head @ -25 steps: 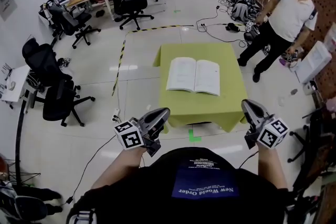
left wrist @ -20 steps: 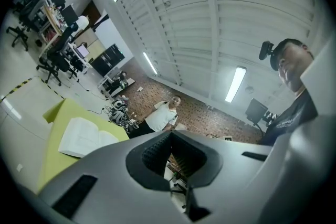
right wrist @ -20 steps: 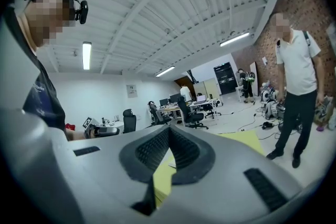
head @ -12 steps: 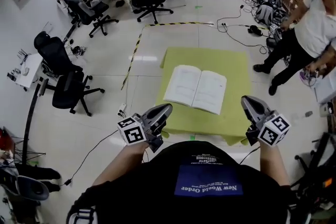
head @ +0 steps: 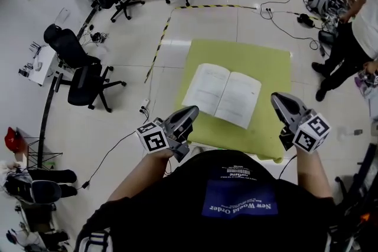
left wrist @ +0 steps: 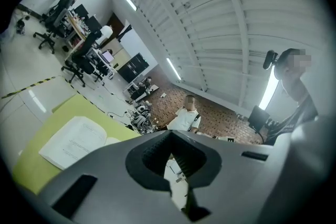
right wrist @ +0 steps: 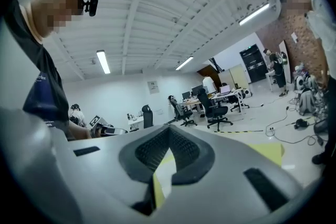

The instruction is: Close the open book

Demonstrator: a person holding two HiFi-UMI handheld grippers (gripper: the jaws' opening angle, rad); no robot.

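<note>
book (head: 221, 94) apparently nearer than before

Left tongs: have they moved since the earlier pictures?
Yes. The left tongs have come forward toward the green table; their tips now overlap its near corner.

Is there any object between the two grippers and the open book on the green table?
Nothing visible. The open book lies alone on the green table; only bare table surface lies between it and the left gripper and the right gripper.
</note>
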